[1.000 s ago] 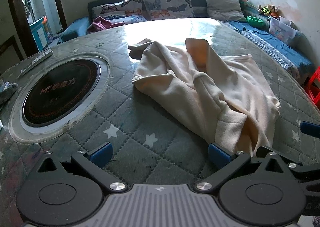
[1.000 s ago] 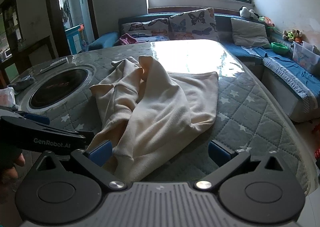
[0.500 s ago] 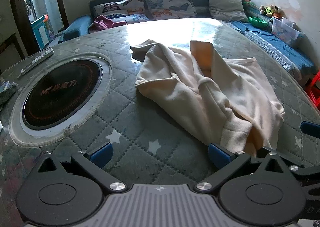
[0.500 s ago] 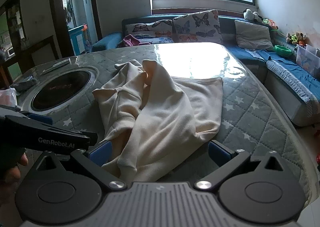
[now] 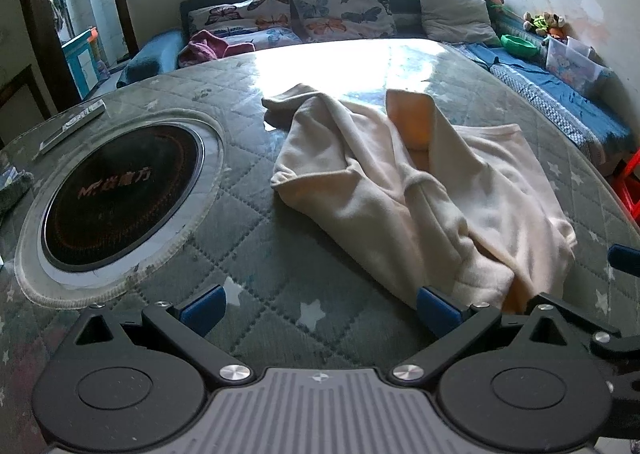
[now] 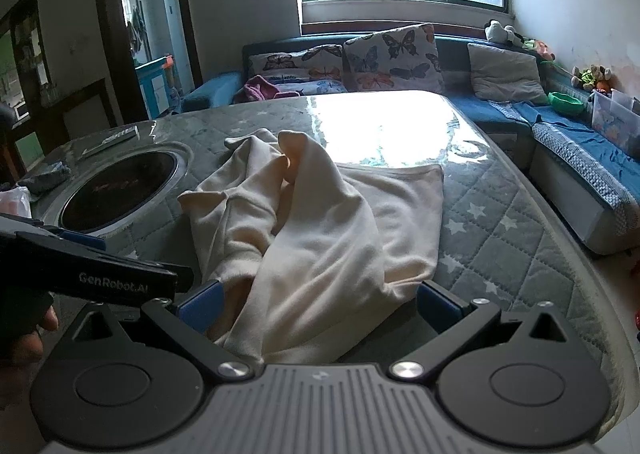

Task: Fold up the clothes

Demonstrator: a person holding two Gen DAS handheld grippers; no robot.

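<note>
The counter (image 5: 248,266) carries a hob (image 5: 120,193) at 9 o'clock and a cream garment (image 5: 408,189) at 2 o'clock, bunched in loose ridges, no tidy fold showing; flattening and folding look left to do. Left gripper (image 5: 318,304) and right gripper (image 6: 318,302) hover near, fingers spread, holding nothing.

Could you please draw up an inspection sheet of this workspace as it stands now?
Surface: grey quilted star-print table cover, glare at the far end.
Job's things: crumpled cream fleece garment, unfolded.
Clutter: round black inset cooktop; flat silver strip beyond it.
Grippers: left tongs open over bare cover; right tongs open, garment's near edge between them.
Cables: nothing seen.
Surroundings: blue corner sofa with butterfly-print cushions.
</note>
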